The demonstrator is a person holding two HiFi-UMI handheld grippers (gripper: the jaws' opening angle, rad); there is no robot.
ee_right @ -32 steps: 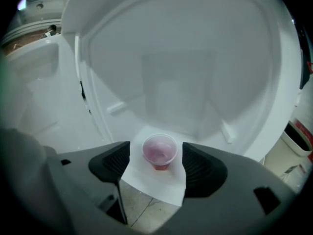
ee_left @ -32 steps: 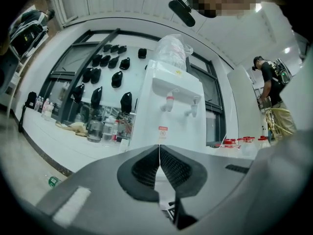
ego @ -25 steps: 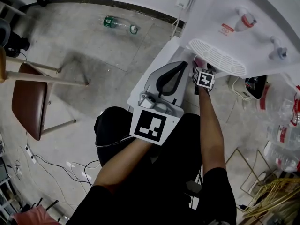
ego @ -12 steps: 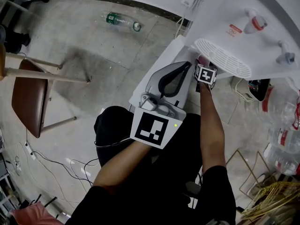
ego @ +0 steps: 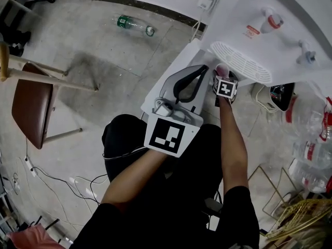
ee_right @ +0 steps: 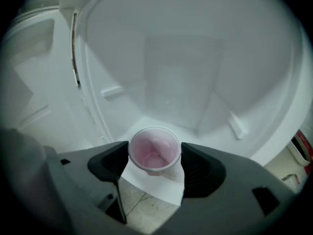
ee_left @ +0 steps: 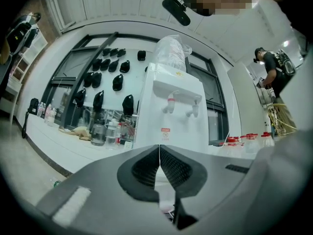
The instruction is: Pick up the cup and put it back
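Observation:
A small translucent pink cup point(ee_right: 154, 155) sits upright between the jaws of my right gripper point(ee_right: 154, 163), which press on both its sides. Cup and jaws are at the mouth of a white compartment point(ee_right: 195, 77) low in the water dispenser point(ego: 259, 30). From the head view the cup point(ego: 222, 69) shows just under the dispenser's drip tray point(ego: 241, 62), past the right gripper point(ego: 223, 77). My left gripper point(ego: 202, 71) is beside it to the left, jaws shut with nothing in them. In the left gripper view the left gripper point(ee_left: 159, 163) points up at the dispenser point(ee_left: 173, 111).
A brown chair point(ego: 31, 108) stands on the floor at the left. A green bottle point(ego: 132, 26) lies on the floor at the back. Water bottles point(ego: 311, 149) and a gold wire rack point(ego: 290, 206) crowd the right side. Another person point(ee_left: 271, 70) stands far off.
Only the head camera has shifted a little. Both grippers and the cup stay where they were.

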